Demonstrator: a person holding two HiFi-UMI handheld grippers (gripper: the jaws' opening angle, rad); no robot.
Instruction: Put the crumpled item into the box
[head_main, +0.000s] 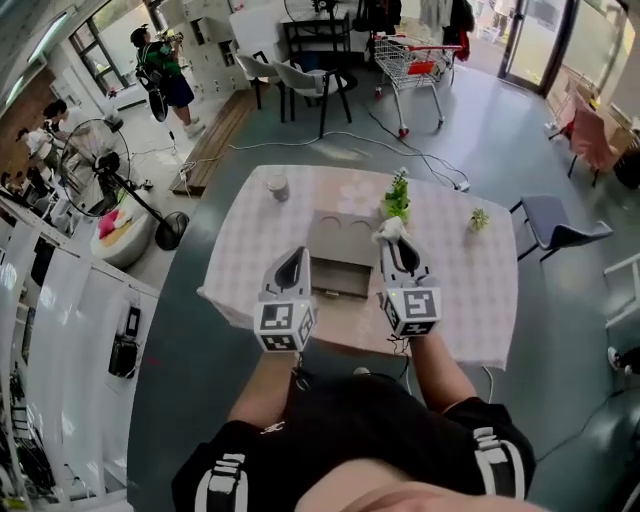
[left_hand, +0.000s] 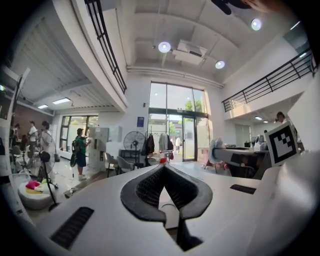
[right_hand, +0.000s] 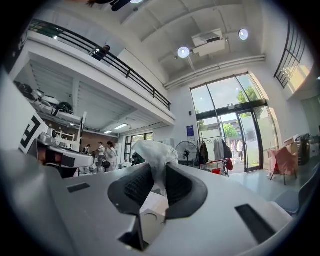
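A white crumpled item (head_main: 389, 229) (right_hand: 152, 152) sticks up out of my right gripper (head_main: 394, 244) (right_hand: 160, 171), whose jaws are shut on its lower part. That gripper hovers over the right edge of a grey box (head_main: 336, 245) in the middle of the checked table (head_main: 250, 250). The box's front side facing me looks open. My left gripper (head_main: 293, 254) (left_hand: 163, 168) is at the box's left edge, jaws shut with nothing between them. Both grippers point level, away from me.
A small green plant (head_main: 398, 196) stands just behind the box on the right, another small plant (head_main: 479, 219) further right, and a cup (head_main: 278, 186) at the far left corner. A grey chair (head_main: 556, 227) is beside the table on the right. A floor fan (head_main: 98, 158) stands at the left.
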